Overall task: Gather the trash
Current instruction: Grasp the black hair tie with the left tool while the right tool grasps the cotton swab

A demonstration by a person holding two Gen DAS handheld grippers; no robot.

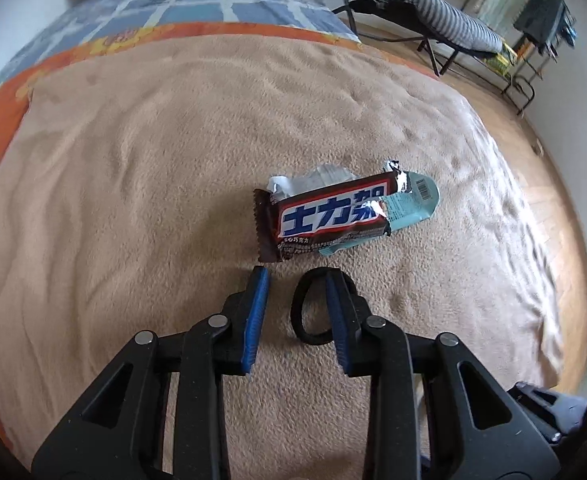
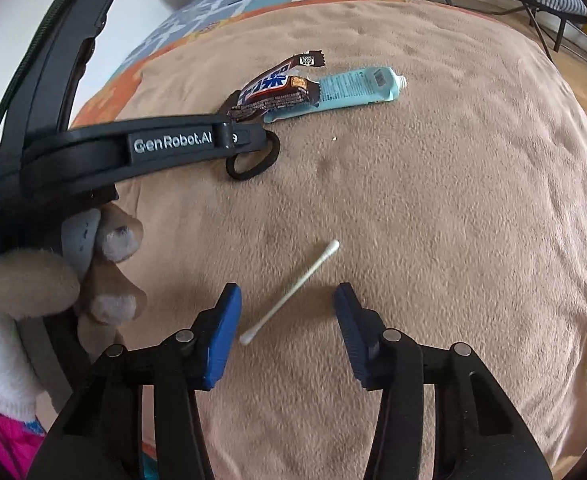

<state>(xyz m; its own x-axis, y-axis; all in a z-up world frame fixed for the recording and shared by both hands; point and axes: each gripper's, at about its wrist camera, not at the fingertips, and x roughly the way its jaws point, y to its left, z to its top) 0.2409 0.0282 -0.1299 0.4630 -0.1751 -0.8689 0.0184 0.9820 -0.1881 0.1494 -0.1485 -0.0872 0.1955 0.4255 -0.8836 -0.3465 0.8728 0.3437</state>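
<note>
A torn brown candy-bar wrapper (image 1: pixel 325 216) lies on the tan blanket, partly on top of a flattened light-blue tube (image 1: pixel 413 200). Just short of it my left gripper (image 1: pixel 296 276) stands open over a black hair tie (image 1: pixel 305 320). Its right finger crosses the ring, and part of the loop lies between the pads. In the right wrist view a white cotton swab (image 2: pixel 293 292) lies slantwise between the pads of my open right gripper (image 2: pixel 287 290), untouched. Farther back are the wrapper (image 2: pixel 273 92), tube (image 2: pixel 357 86) and hair tie (image 2: pixel 253 164).
The tan blanket (image 1: pixel 173 160) covers a bed with an orange border and a blue chequered quilt (image 1: pixel 197 4) behind. A folding chair with a striped cushion (image 1: pixel 449 20) stands on the wooden floor at the right. A gloved hand (image 2: pixel 33 280) holds the left gripper at the left.
</note>
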